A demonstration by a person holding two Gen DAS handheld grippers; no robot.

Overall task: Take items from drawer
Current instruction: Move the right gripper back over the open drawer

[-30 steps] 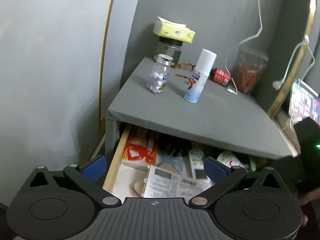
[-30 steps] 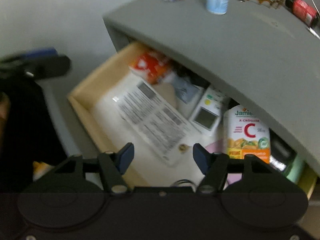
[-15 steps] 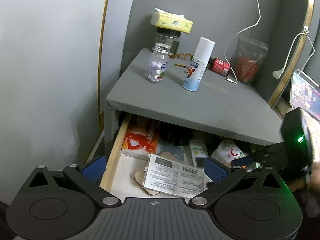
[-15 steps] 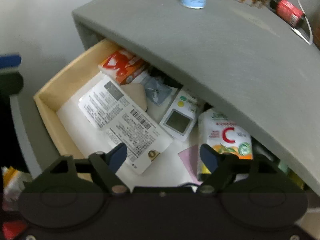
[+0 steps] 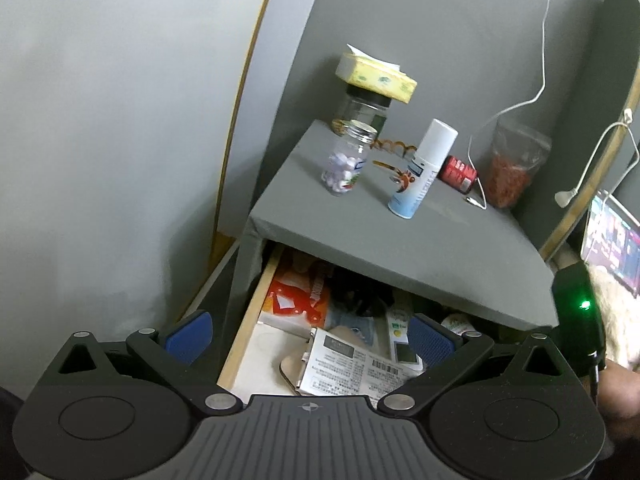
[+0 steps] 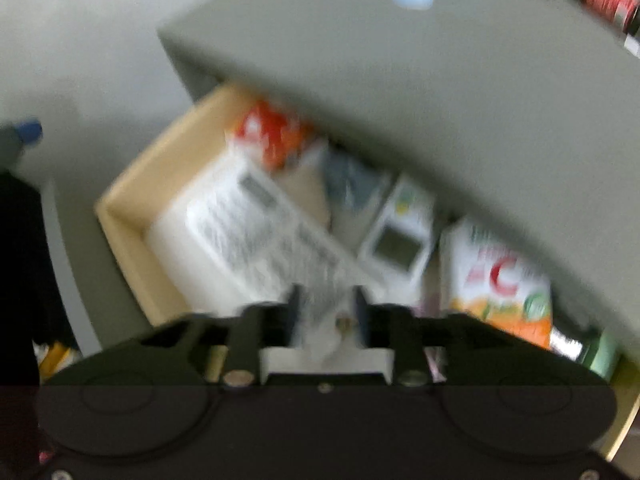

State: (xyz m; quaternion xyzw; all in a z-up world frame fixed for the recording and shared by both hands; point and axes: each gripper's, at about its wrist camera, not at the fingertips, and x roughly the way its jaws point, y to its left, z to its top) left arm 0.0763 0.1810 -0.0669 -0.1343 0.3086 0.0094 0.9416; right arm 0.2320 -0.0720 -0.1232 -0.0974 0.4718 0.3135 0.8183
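Your left gripper [image 5: 310, 338] hung above the front of the open light-wood drawer [image 5: 244, 320], its blue-padded fingers [image 5: 188, 336] spread wide with nothing between them. In the lower middle of that view lay the white printed sachet with barcodes [image 5: 352, 368], overlapping a tan flat pad [image 5: 292, 366], with a red-and-white carton [image 5: 298, 298] behind it at the drawer's left side and a white handheld meter with a small screen [image 5: 402, 336] to its right.

Your right gripper [image 6: 325, 312] sat low in its own blurred view, fingers drawn narrow around the near corner of the printed sachet [image 6: 272, 236]; through the blur I cannot tell whether they had actually closed on it. At lower right of that frame stood a white-and-orange pouch marked with a red C [image 6: 500, 280], just beside the meter [image 6: 396, 240].

On the grey cabinet top [image 5: 360, 236], upper centre of the left view, stood a clear pill bottle [image 5: 346, 160] and a white spray can [image 5: 420, 170].
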